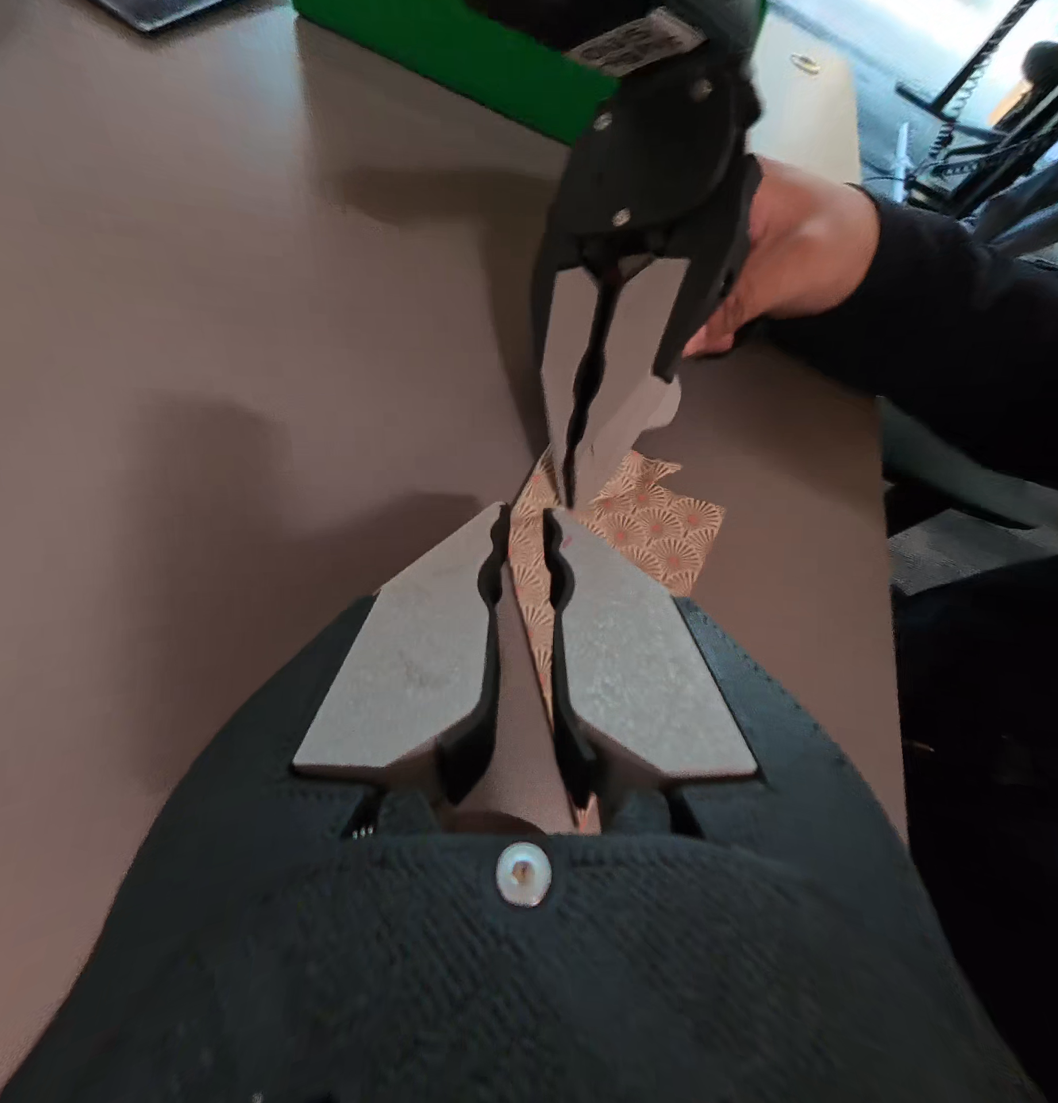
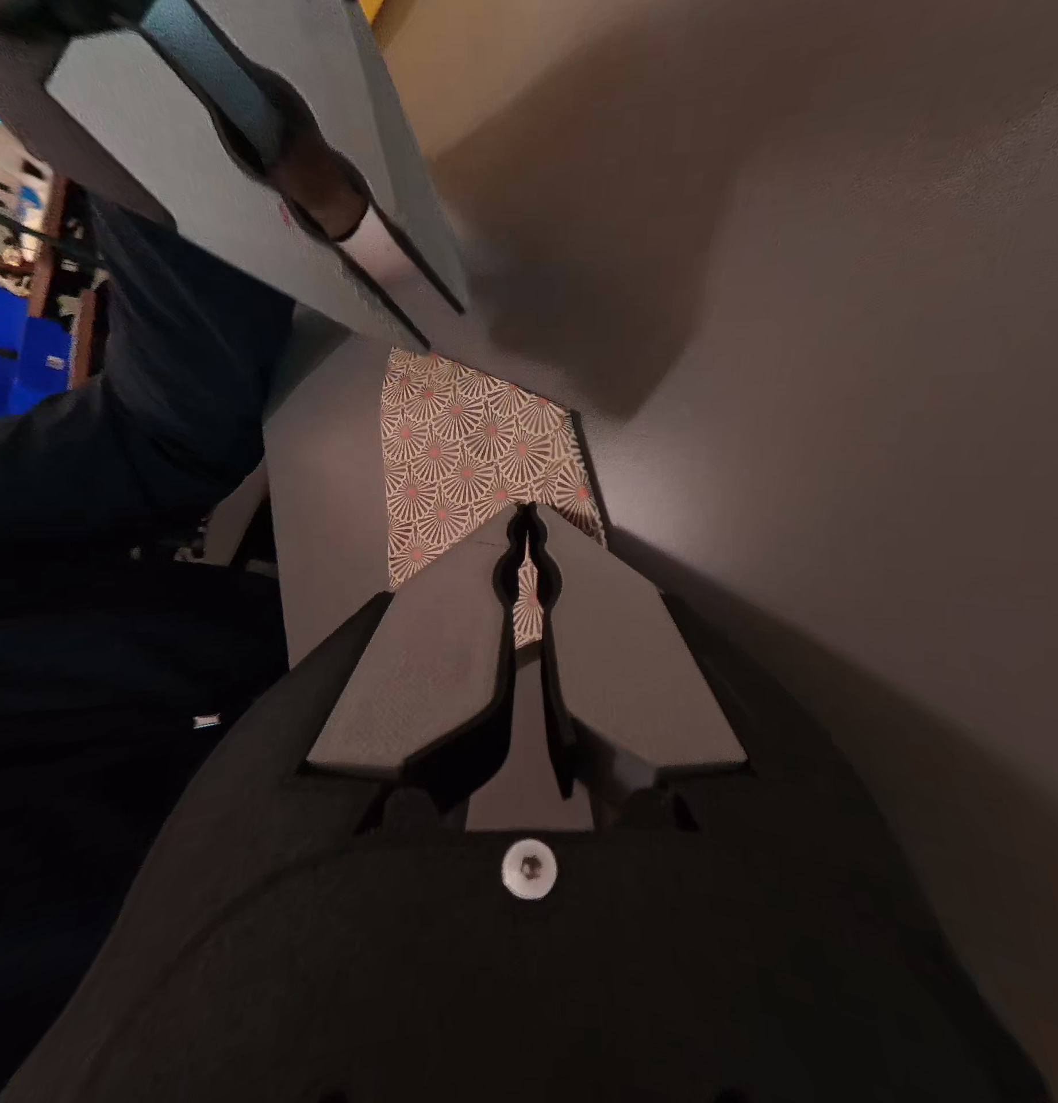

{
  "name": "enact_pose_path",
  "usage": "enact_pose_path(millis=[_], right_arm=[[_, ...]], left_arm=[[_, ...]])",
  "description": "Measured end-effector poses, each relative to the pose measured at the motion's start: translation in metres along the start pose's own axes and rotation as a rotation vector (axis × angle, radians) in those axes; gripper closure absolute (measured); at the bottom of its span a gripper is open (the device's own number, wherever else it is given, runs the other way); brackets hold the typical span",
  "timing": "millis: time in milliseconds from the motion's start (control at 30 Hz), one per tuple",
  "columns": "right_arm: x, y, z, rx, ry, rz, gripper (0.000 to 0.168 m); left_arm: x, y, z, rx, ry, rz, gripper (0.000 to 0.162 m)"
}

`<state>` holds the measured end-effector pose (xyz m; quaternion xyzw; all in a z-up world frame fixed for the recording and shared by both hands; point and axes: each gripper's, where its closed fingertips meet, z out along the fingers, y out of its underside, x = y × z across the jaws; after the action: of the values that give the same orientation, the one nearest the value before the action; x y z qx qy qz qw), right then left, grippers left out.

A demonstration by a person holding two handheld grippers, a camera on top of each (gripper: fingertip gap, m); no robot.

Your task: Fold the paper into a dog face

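The paper [image 1: 652, 525] is beige with a fan pattern and pink dots. It lies partly folded on the grey-brown table [image 1: 216, 298], near its right edge. My left gripper [image 1: 526, 513] is narrowly open, and a raised strip of the paper runs between its fingers. My right gripper [image 1: 569, 498] comes down from above, shut on the paper just past the left fingertips. In the right wrist view the right gripper [image 2: 526, 513] pinches the paper [image 2: 466, 453] at a fold. The left gripper [image 2: 449, 328] hangs above the paper's far corner, its jaws slightly apart.
A green box [image 1: 454, 54] stands at the back of the table. A person's hand [image 1: 813, 250] in a dark sleeve holds the right gripper. The table edge [image 1: 884, 477] is close on the right, with chairs and office gear beyond.
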<state>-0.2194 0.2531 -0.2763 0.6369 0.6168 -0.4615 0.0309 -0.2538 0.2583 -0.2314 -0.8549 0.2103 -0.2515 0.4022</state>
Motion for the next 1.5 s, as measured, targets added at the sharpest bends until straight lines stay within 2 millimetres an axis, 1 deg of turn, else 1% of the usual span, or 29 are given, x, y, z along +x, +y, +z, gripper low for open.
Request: enact_pose_path(millis=[67,133,200,267,367,400,467,500,567,633,700,733,833,900,1000,1067,1133,1200,1267,1333,1367,1400,1500], right_arm=[[0.0,0.003,-0.002,0.014,0.04,-0.015,0.168],[0.002,0.005,-0.006,0.036,0.071,-0.012,0.168],[0.004,0.007,-0.01,0.065,0.105,-0.003,0.168],[0.006,0.011,-0.016,0.093,0.147,0.01,0.168],[0.009,0.017,-0.025,0.13,0.221,0.029,0.168],[0.01,0.019,-0.028,0.14,0.245,0.034,0.168],[0.009,0.023,-0.03,0.139,0.273,0.031,0.168],[0.007,0.026,-0.03,0.129,0.277,0.024,0.168],[0.0,0.027,-0.029,0.096,0.264,-0.014,0.168],[-0.016,0.018,-0.026,0.073,0.194,-0.106,0.168],[-0.036,0.008,-0.018,0.023,0.066,-0.199,0.168],[-0.04,0.007,-0.013,-0.022,0.019,-0.217,0.168],[-0.031,0.007,0.007,-0.192,0.001,-0.234,0.168],[-0.028,0.007,0.018,-0.248,-0.024,-0.247,0.168],[-0.027,0.005,0.027,-0.255,-0.088,-0.206,0.168],[-0.026,0.002,0.028,-0.223,-0.128,-0.177,0.168],[-0.026,0.001,0.027,-0.186,-0.169,-0.152,0.168],[-0.026,-0.001,0.026,-0.155,-0.198,-0.126,0.168],[-0.026,-0.001,0.025,-0.15,-0.2,-0.137,0.168],[-0.026,-0.001,0.025,-0.15,-0.2,-0.147,0.168],[-0.027,-0.001,0.025,-0.146,-0.206,-0.147,0.168],[-0.027,-0.002,0.024,-0.139,-0.213,-0.145,0.168],[-0.027,-0.002,0.024,-0.127,-0.213,-0.153,0.168]], left_arm=[[-0.006,0.014,-0.004,-0.059,-0.036,0.009,0.153],[-0.002,0.028,-0.004,-0.123,-0.016,0.026,0.152],[0.007,0.032,-0.003,-0.142,0.02,0.036,0.152],[0.01,0.035,-0.001,-0.16,0.026,0.038,0.152],[0.012,0.05,0.006,-0.244,0.027,0.045,0.148],[0.011,0.055,0.009,-0.267,0.021,0.052,0.151],[0.012,0.053,0.012,-0.264,0.017,0.06,0.155],[0.009,0.053,0.013,-0.265,-0.004,0.069,0.162],[0.008,0.052,0.014,-0.258,-0.015,0.101,0.162],[0.008,0.053,0.015,-0.254,-0.023,0.142,0.162],[0.009,0.053,0.015,-0.25,-0.026,0.171,0.162],[0.009,0.052,0.015,-0.246,-0.022,0.175,0.162],[0.009,0.052,0.015,-0.237,-0.005,0.16,0.162],[0.009,0.052,0.015,-0.236,-0.001,0.163,0.162],[0.007,0.053,0.013,-0.254,-0.019,0.162,0.162],[-0.001,0.056,0.004,-0.274,-0.054,0.128,0.162],[-0.007,0.06,-0.008,-0.276,-0.072,0.076,0.15],[-0.002,0.059,-0.02,-0.233,-0.014,-0.018,0.13],[0.002,0.056,-0.028,-0.172,0.049,-0.128,0.119],[0.001,0.059,-0.032,-0.162,0.072,-0.227,0.105],[0.001,0.062,-0.033,-0.175,0.074,-0.271,0.103],[0.001,0.063,-0.035,-0.18,0.079,-0.312,0.107],[0.004,0.062,-0.037,-0.151,0.091,-0.416,0.106]])
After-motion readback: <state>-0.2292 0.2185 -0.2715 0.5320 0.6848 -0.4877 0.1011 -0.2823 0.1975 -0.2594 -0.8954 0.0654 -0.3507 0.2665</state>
